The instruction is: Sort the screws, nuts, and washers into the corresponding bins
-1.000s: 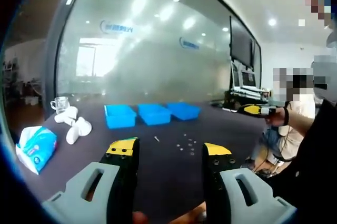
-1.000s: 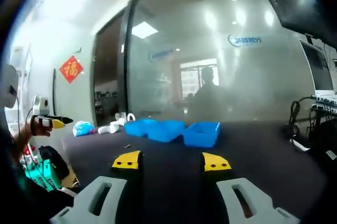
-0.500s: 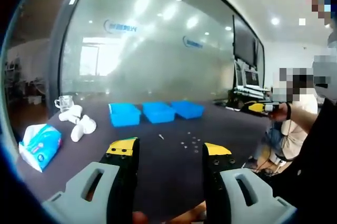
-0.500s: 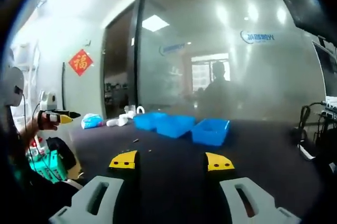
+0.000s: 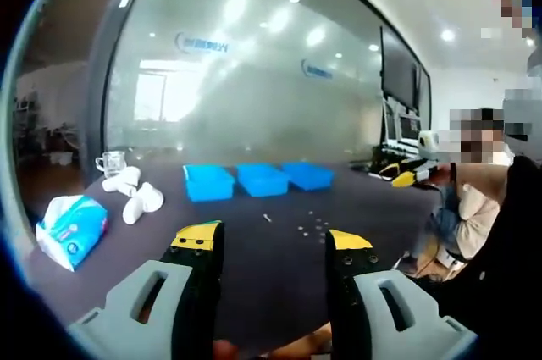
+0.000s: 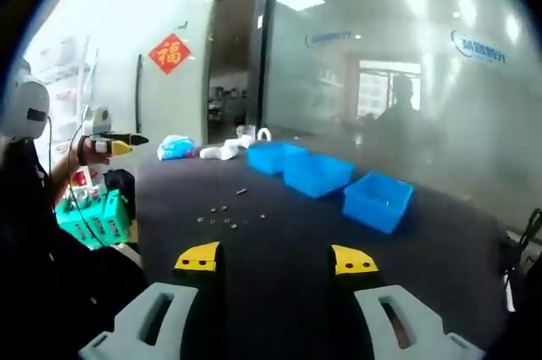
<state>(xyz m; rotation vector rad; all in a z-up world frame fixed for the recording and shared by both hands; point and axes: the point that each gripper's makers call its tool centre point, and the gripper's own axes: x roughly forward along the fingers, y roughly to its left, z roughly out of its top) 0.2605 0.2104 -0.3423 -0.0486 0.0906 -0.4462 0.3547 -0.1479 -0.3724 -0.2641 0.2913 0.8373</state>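
both views have panned since a second ago; table and parts unmoved. left gripper jaws spread wide, nothing between them. right gripper the same, empty. small hardware lies scattered mid-table, well short of the three blue bins; tissue pack off to the side. i judge sorting not begun, still lining up on the loose pieces.
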